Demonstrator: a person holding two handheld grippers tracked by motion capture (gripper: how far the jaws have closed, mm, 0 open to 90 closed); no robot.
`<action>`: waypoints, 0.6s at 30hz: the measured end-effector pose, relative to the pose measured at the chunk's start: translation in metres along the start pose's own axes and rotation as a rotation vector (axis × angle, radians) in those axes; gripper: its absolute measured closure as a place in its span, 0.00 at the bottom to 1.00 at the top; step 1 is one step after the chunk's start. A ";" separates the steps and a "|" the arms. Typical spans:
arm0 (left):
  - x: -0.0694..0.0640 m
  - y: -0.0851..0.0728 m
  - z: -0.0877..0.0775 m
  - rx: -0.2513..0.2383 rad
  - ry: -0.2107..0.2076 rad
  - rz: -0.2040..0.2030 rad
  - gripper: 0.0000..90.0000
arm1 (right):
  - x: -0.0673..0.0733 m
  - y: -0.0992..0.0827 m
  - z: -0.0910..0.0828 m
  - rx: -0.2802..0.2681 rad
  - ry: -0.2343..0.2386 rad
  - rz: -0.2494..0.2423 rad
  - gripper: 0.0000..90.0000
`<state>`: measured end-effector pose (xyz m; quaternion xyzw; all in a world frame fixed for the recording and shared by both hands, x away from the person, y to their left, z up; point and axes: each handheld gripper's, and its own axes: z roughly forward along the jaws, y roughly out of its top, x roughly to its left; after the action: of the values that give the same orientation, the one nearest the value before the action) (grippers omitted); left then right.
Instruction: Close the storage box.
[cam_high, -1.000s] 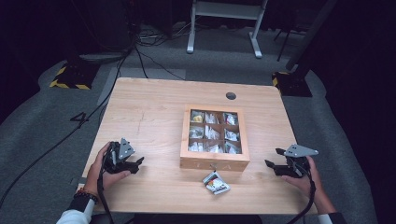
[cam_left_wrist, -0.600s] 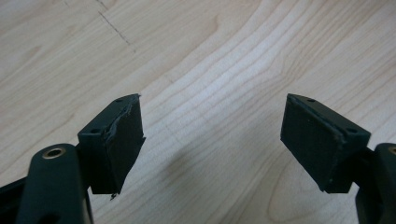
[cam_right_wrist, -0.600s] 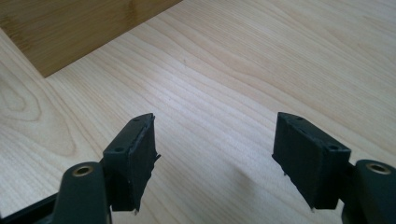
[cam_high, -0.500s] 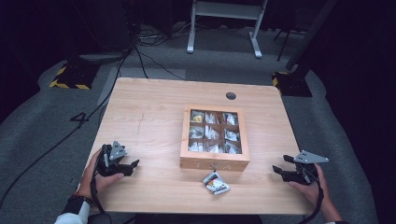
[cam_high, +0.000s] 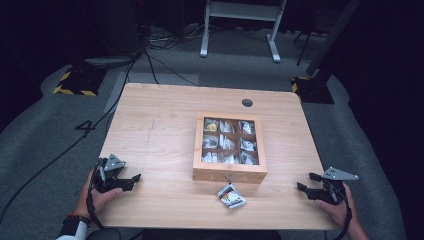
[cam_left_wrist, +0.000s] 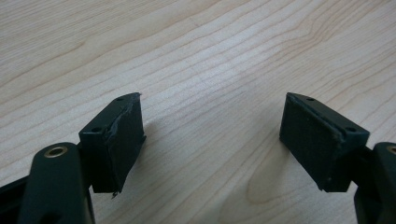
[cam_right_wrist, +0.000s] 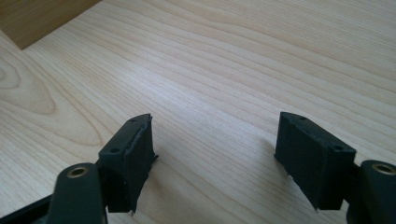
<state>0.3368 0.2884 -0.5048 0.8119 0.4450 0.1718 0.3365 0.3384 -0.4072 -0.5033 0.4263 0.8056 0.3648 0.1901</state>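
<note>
My left tool (cam_high: 131, 179) and right tool (cam_high: 306, 184), both released and empty, rest at the counter's (cam_high: 165, 115) lower corners, the loose packet (cam_high: 231, 195) lying bottom centre before the wooden box (cam_high: 229, 173), slightly nearer my right.

Both tongs (cam_high: 134, 180) (cam_high: 306, 184) — farther outward, nearer table edges.

Dark studio, floor cables (cam_high: 150, 55), hazard-taped stands (cam_high: 77, 82)

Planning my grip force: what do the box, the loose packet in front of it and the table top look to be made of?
Box: pale wood, matte, with a see-through lid, glass or plastic. Packet: glossy foil or plastic, judging by its crinkled shine. Table: light wood or wood-look laminate, smooth, with printed-looking grain.
</note>
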 end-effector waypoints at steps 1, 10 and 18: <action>0.000 0.000 0.000 0.000 0.000 -0.001 0.24 | 0.000 -0.001 -0.001 0.002 -0.004 -0.002 0.31; 0.000 0.000 0.000 0.000 0.001 -0.001 0.24 | 0.001 -0.001 -0.001 0.002 -0.010 -0.006 0.30; 0.000 0.000 0.000 0.000 0.001 -0.001 0.24 | 0.001 -0.001 -0.001 0.003 -0.012 0.001 0.30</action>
<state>0.3366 0.2882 -0.5049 0.8116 0.4455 0.1722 0.3365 0.3363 -0.4074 -0.5036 0.4292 0.8048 0.3611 0.1943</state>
